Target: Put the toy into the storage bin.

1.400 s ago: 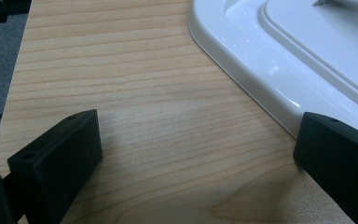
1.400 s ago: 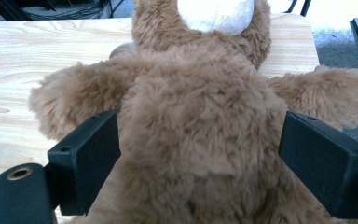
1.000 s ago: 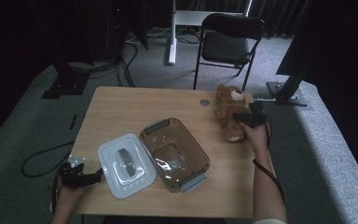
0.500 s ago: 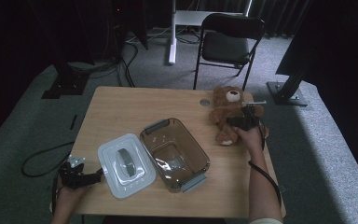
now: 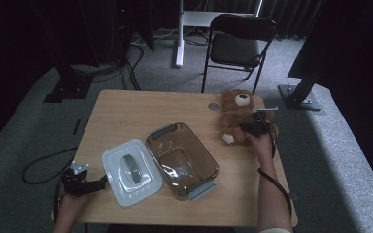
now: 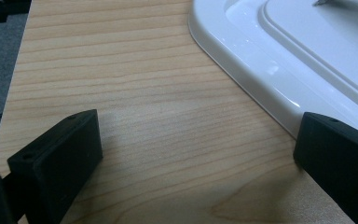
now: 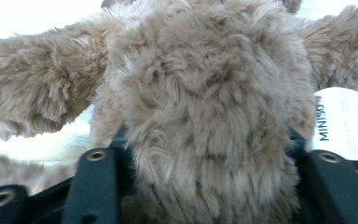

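Observation:
A brown teddy bear point(image 5: 240, 114) lies at the table's far right. My right gripper point(image 5: 252, 126) reaches it from the near side. In the right gripper view the bear's furry body point(image 7: 205, 116) bulges between the two black jaws of that gripper point(image 7: 205, 186), which have just been closing and press into the fur on both sides. My left gripper point(image 5: 99, 183) rests at the near left corner of the table. Its jaws stand wide apart over bare wood point(image 6: 191, 154), with the right jaw beside the edge of a white lid point(image 6: 298, 56).
The white lid point(image 5: 131, 172) lies flat beside an empty clear brown container point(image 5: 201, 155) with grey handles at mid table. A paper tag point(image 7: 345, 121) hangs from the bear. A small grey disc point(image 5: 213, 106) sits near the bear. A black chair point(image 5: 240, 43) stands behind the table point(image 5: 126, 116).
My right hand has edged slightly left, further onto the bear. The left gripper, the lid and the container have not moved.

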Demonstrator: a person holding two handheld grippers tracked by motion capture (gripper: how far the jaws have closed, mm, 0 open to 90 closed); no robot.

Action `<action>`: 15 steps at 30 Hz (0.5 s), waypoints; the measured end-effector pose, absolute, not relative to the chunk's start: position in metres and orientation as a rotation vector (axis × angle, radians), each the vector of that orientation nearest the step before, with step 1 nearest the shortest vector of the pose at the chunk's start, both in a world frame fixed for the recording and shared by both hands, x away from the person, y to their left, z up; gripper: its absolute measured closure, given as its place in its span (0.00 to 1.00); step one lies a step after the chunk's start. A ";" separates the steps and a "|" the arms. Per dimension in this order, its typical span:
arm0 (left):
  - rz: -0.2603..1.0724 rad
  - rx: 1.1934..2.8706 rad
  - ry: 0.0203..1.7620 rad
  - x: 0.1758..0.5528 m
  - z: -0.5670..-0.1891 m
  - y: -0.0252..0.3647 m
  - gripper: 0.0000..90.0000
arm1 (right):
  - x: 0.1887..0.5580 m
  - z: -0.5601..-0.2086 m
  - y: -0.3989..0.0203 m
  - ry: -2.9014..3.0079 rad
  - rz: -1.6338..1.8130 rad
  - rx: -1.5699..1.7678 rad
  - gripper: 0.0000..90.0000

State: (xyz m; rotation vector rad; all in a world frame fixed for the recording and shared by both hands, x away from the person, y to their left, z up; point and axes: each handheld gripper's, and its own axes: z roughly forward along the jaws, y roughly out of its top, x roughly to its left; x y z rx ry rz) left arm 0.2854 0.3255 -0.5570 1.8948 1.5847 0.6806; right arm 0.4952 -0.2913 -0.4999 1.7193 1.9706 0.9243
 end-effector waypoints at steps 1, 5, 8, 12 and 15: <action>0.681 1.895 1.585 0.285 -0.557 0.326 0.02 | 0.494 -0.499 -0.292 1.966 0.927 1.717 0.57; 0.680 1.895 1.585 0.285 -0.557 0.326 0.02 | 0.491 -0.495 -0.289 1.943 0.936 1.684 0.67; 0.680 1.895 1.585 0.285 -0.557 0.326 0.02 | 0.487 -0.490 -0.287 1.933 0.948 1.657 0.70; 0.680 1.894 1.585 0.285 -0.557 0.326 0.02 | 0.481 -0.482 -0.286 1.927 0.973 1.658 0.70; 0.680 1.895 1.585 0.285 -0.557 0.326 0.02 | 0.478 -0.475 -0.285 1.912 0.970 1.656 0.71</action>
